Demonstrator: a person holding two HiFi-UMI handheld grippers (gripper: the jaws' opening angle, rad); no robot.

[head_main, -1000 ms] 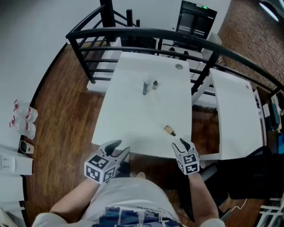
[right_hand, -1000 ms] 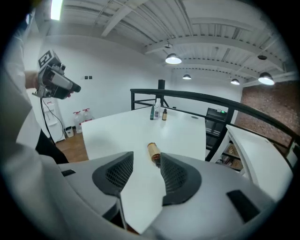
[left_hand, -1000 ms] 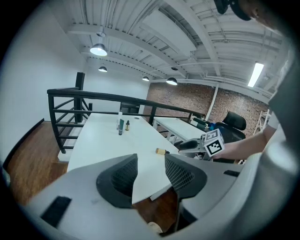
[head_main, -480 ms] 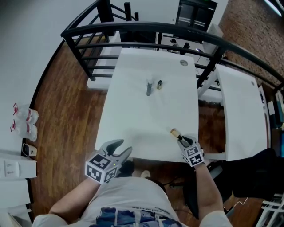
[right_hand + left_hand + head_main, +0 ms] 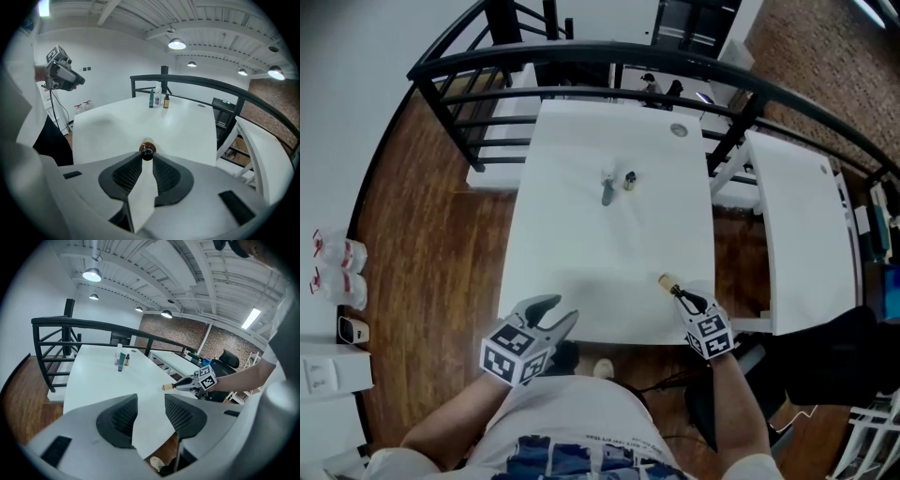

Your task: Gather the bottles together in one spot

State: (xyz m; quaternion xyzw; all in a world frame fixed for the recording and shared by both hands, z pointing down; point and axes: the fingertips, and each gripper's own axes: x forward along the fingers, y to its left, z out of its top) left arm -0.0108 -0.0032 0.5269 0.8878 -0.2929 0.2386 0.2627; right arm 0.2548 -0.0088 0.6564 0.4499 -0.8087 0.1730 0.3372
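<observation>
A small brown bottle lies near the front right edge of the white table. My right gripper is shut on its dark end; its jaws have just been closing with the bottle between the tips. At the far middle stand a teal tube, a clear bottle and a small amber bottle, close together. My left gripper hangs at the table's front left edge, open, with nothing between its jaws.
A black railing curves round the table's far side and left. A second white table stands at the right, with a dark office chair below it. A small round disc lies on the far right of the table.
My right gripper moved forward onto the brown bottle and its jaws closed on it. The left gripper shifted slightly and stayed open.
</observation>
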